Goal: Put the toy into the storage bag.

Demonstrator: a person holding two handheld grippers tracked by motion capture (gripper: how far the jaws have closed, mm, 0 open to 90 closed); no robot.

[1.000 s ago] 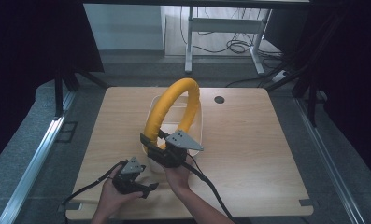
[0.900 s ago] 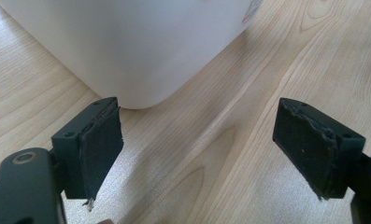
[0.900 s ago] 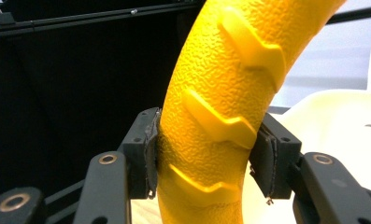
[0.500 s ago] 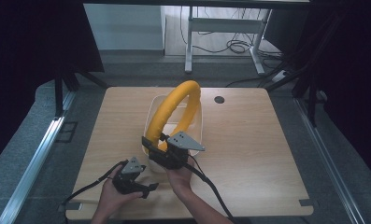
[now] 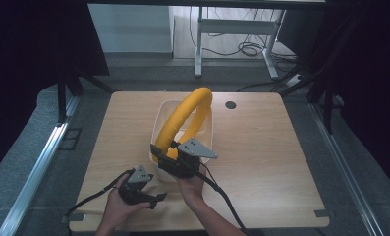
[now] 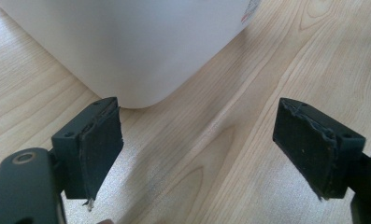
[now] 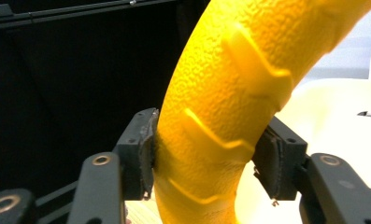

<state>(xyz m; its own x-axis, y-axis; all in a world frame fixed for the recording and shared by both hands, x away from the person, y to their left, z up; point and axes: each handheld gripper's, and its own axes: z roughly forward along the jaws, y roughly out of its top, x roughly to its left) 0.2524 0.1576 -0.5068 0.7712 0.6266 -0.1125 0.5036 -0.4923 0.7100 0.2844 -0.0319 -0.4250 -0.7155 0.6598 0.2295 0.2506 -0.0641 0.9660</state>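
A thick yellow ring (image 5: pixel 182 118) with a bumpy skin and raised ribs stands on edge over a white bin (image 5: pixel 159 120) at the table's middle. My right gripper (image 5: pixel 164 153) is shut on the ring's lower near part; in the right gripper view its pads press both sides of the yellow ring (image 7: pixel 225 107). My left gripper (image 5: pixel 153 199) sits low at the table's front, left of the right hand, jaws wide open with nothing between them. In the left gripper view the white bin's rounded corner (image 6: pixel 131 46) lies just beyond the left gripper (image 6: pixel 199 144).
The wooden table (image 5: pixel 271 147) has a dark round grommet (image 5: pixel 230 104) near its back edge. Black cables (image 5: pixel 222 191) trail from both grippers over the front edge. A desk frame and loose wires (image 5: pixel 246 46) stand on the floor behind.
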